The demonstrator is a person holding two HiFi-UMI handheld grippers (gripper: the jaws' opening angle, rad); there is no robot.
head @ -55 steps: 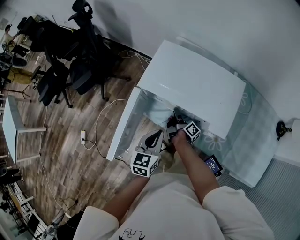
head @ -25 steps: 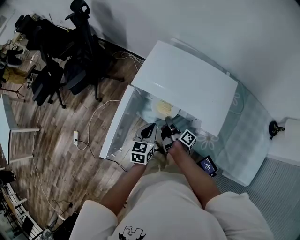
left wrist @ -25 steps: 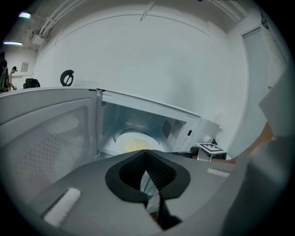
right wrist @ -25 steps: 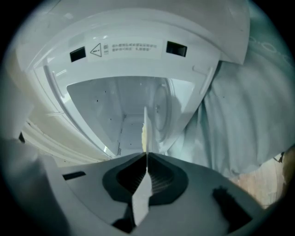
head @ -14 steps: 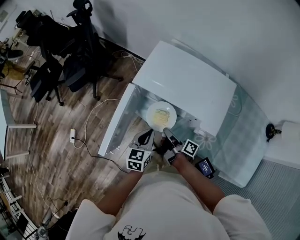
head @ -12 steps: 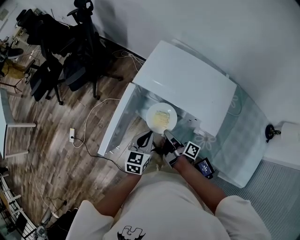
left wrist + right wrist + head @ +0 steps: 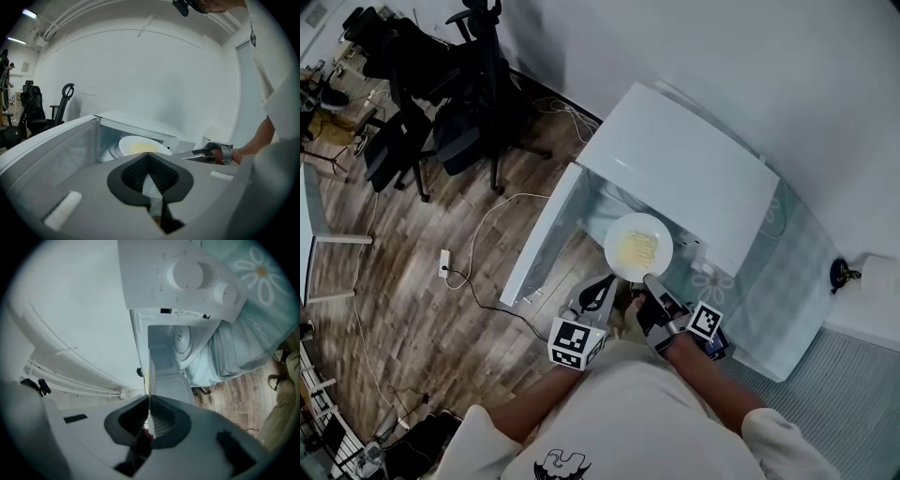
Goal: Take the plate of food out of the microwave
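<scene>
One plate (image 7: 649, 225) is in play, with one patch of yellow food (image 7: 637, 249) at its middle. You hold two grippers, and only one of them has work. Your right gripper (image 7: 649, 278) has its jaws closed on the plate's near rim. Its own view shows the plate edge-on, as a thin line running straight out from between the pads. Your left gripper (image 7: 606, 284) hangs just beside it, to the left and apart from the plate, with its jaws together on nothing.

One microwave (image 7: 684, 173) stands on a flower-print cloth (image 7: 787, 272). Its single door (image 7: 546, 234) is swung wide to your left, and two round knobs (image 7: 187, 273) (image 7: 225, 293) sit on its front panel.

You have the plate at the mouth of the microwave, most of it out past the front edge of the top, between the open door and the knob panel. It lies roughly level, face up. Being round, it has no long axis of its own. The gripped edge points back at you and the far edge at the cavity.

At least two black chairs (image 7: 441, 131) stand well off on the wood floor.
</scene>
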